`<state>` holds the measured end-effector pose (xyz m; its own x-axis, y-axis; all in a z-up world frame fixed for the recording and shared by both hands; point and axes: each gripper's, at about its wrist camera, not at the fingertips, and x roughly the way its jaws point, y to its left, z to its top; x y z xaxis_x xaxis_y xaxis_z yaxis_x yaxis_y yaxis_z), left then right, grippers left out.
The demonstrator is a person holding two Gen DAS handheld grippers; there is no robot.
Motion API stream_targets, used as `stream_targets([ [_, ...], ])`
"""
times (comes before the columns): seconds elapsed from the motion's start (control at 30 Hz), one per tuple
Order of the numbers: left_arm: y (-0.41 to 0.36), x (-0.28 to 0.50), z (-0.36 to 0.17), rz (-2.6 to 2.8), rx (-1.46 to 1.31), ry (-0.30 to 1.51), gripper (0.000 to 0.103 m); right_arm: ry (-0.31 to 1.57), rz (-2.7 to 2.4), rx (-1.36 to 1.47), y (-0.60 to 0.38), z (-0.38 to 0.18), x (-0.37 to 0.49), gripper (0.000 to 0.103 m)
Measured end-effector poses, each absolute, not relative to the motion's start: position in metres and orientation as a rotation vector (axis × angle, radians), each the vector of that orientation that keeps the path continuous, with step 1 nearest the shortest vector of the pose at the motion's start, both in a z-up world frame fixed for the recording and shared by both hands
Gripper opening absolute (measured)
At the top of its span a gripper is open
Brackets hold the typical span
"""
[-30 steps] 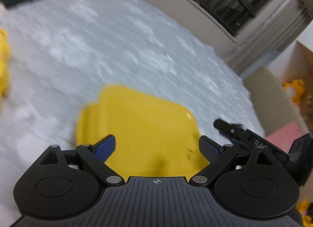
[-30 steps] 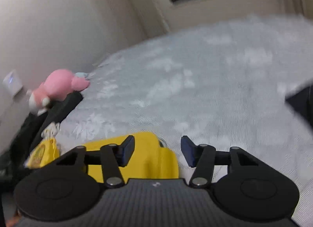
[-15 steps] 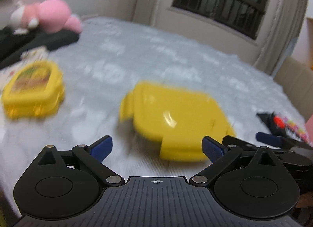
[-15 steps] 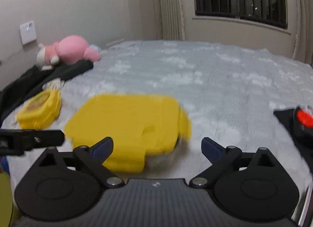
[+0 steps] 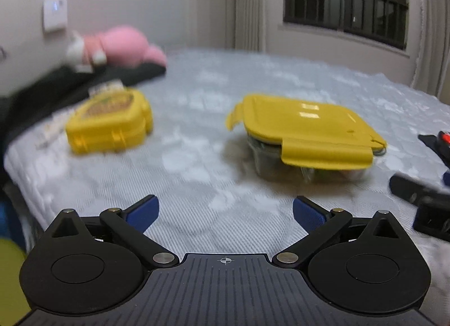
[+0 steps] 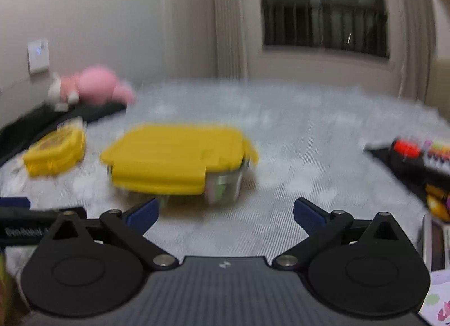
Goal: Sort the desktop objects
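Note:
A clear container with a yellow lid sits on the grey-white mattress surface; it also shows in the right wrist view. A smaller yellow box lies to its left, also in the right wrist view. A black case of coloured markers lies at the right, its edge in the left wrist view. My left gripper is open and empty, short of the lidded container. My right gripper is open and empty, just in front of the container.
A pink plush toy rests on dark cloth at the back left, by the wall. The other gripper's black body shows at the right and at the left. The mattress edge drops off at left. Papers lie at lower right.
Both grippers have pulled back and tilted up from the yellow-lidded container, which now sits further ahead. The right gripper's jaws have opened wider. The smaller yellow box and plush came into view.

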<state>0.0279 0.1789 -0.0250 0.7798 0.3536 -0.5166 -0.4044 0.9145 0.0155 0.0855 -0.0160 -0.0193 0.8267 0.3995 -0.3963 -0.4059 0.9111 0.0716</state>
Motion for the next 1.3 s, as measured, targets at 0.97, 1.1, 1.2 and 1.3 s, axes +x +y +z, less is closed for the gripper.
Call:
stream_targets([
  [0.97, 0.221, 0.049, -0.046, 0.295, -0.232, 0.717, 0.103, 0.633, 0.354, -0.134, 0.037, -0.031, 0.081, 0.103],
  [1.1, 0.22, 0.049, -0.047, 0.304, -0.233, 0.721, 0.103, 0.636, 0.346, -0.129, 0.034, -0.032, 0.081, 0.103],
  [1.2, 0.218, 0.048, -0.045, 0.306, -0.222, 0.72, 0.103, 0.621, 0.346, -0.117, 0.031, -0.029, 0.08, 0.103],
  [1.3, 0.217, 0.047, -0.043, 0.305, -0.219, 0.716, 0.103, 0.615, 0.353, -0.082, 0.026, -0.026, 0.08, 0.103],
])
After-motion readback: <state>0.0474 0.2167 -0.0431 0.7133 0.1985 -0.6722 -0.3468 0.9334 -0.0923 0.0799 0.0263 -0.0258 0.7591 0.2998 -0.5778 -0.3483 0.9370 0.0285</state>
